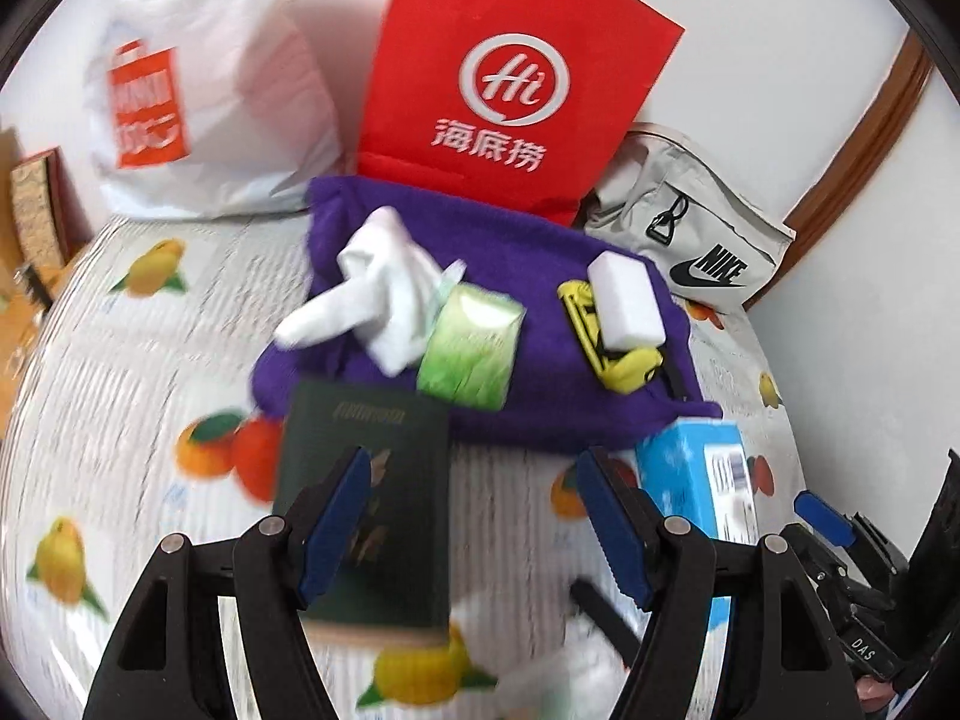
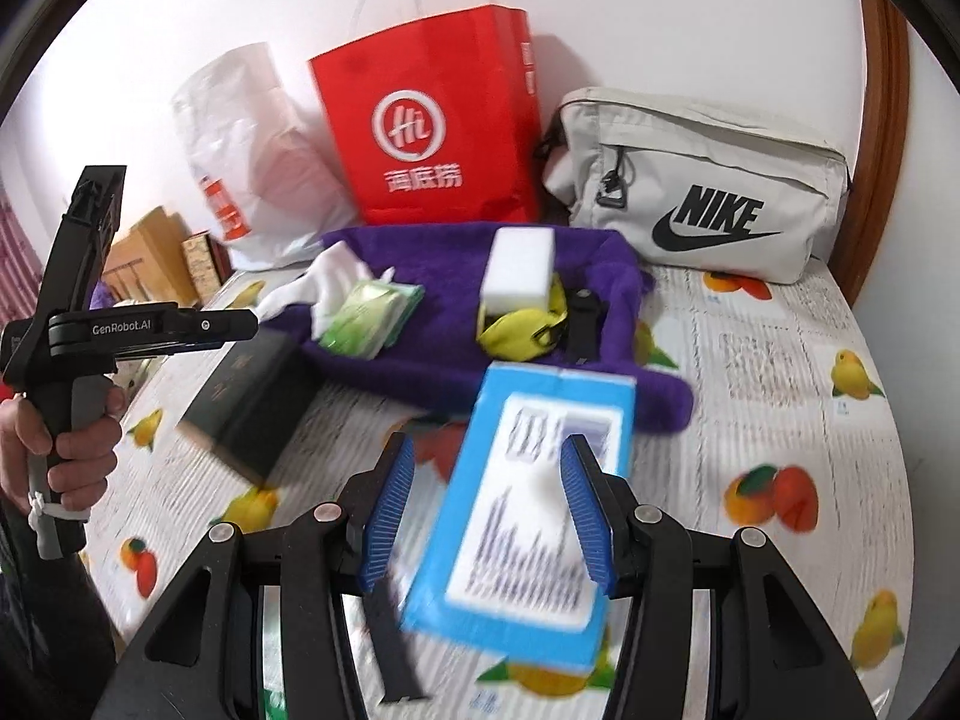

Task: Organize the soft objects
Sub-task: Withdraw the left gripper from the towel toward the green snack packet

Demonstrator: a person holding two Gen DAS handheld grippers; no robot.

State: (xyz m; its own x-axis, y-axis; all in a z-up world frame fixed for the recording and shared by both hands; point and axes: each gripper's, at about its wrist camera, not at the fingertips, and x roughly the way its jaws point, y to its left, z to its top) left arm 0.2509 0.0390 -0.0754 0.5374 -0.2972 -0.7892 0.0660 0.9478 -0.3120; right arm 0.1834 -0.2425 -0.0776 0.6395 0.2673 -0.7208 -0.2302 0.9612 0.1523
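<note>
Sorting barely begun: left gripper (image 1: 474, 516) fingers wide, dark book (image 1: 366, 510) lying between; right gripper (image 2: 486, 510) fingers wide, blue box (image 2: 528, 516) between; tissue pack (image 1: 471, 348), sponge (image 1: 627, 300), white cloth (image 1: 372, 300) lying ahead on purple towel (image 1: 540, 420).

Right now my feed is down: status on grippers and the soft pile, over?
Both grippers, left and right, open, empty. Soft items on purple cloth, untouched. Dark book and blue box lie in front.

White wall (image 2: 690, 12), brown wooden trim (image 2: 885, 138) at right — fruit-print bedcover (image 2: 780, 360), daylight.
</note>
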